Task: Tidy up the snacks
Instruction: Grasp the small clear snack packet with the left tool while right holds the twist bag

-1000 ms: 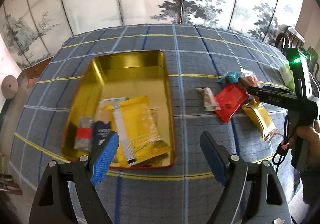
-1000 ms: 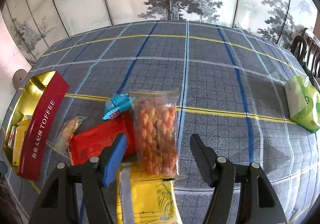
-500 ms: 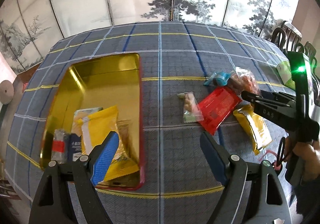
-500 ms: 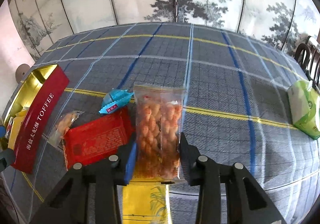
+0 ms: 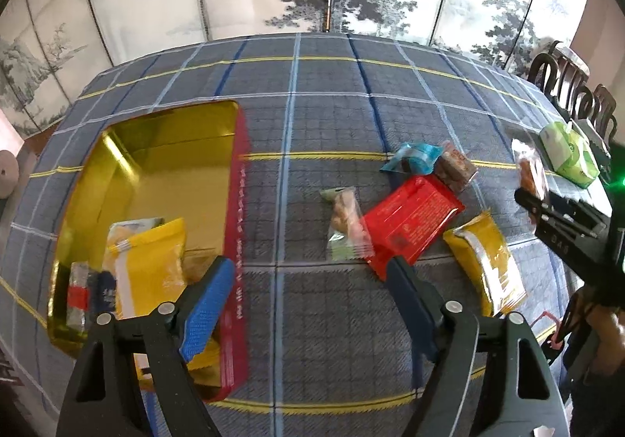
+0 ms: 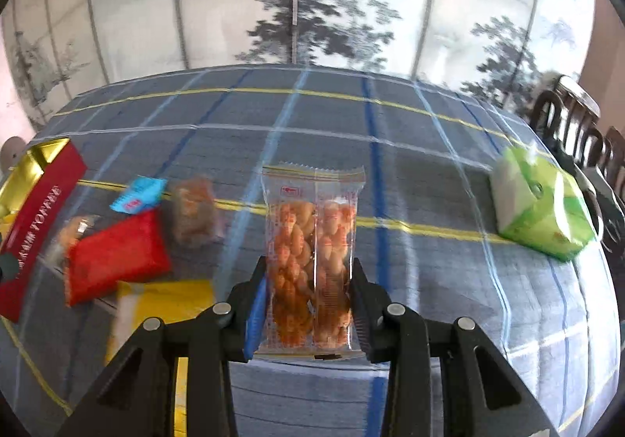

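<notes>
My right gripper (image 6: 308, 269) is shut on a clear packet of orange twisted snacks (image 6: 310, 226), held up off the table; in the left wrist view this gripper (image 5: 525, 198) hangs at the right with the packet (image 5: 529, 171). My left gripper (image 5: 308, 265) hovers over bare cloth between the gold tin (image 5: 156, 171) and the loose snacks, its jaws closing with nothing between them. On the cloth lie a red packet (image 5: 410, 220), a yellow packet (image 5: 484, 261), a small clear packet (image 5: 345, 220), a blue packet (image 5: 416, 157) and a brown one (image 5: 455, 167). The tin holds a yellow packet (image 5: 150, 269) and some smaller ones.
A green tissue pack (image 6: 539, 202) sits at the table's right side, near dark wooden chairs (image 5: 566, 85). The tin's red wall (image 6: 35, 202) faces the pile. A painted folding screen stands behind the checked tablecloth (image 5: 312, 105).
My right gripper shut on the twisted-snack packet and lifted it away from the pile. My left gripper moved right, from over the tin to the cloth beside it.
</notes>
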{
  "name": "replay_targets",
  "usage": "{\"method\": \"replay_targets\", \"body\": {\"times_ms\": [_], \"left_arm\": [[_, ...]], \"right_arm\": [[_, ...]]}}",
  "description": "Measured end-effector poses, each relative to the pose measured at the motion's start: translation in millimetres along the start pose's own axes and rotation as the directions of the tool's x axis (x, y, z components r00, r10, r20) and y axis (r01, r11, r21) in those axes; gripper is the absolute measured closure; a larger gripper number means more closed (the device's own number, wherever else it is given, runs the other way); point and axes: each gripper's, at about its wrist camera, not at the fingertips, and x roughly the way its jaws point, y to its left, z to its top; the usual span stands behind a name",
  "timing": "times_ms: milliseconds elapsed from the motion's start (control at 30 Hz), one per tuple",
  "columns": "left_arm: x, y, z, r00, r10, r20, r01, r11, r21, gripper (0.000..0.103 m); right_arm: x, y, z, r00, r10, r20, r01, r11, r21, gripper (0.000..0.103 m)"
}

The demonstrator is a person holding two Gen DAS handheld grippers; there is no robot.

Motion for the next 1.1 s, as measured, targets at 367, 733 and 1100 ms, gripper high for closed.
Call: {"method": "replay_targets", "body": {"times_ms": [367, 733, 1100], "left_arm": [[17, -12, 16, 0.999, -0.044, -0.025, 0.044, 0.999, 0.017, 0.052], [40, -9, 26, 0.994, -0.088, -0.066, 0.088, 0.996, -0.005, 0.062], [60, -14, 34, 0.991, -0.099, -0.092, 0.100, 0.995, 0.005, 0.076]], "right_arm": [[13, -16, -11, 1.000, -0.009, -0.020, 0.010, 0.999, 0.040, 0.065], [15, -17, -15, 1.000, -0.006, -0.014, 0.006, 0.999, 0.050, 0.065], [15, -16, -15, 1.000, -0.005, -0.015, 0.006, 0.999, 0.050, 0.064]]}}
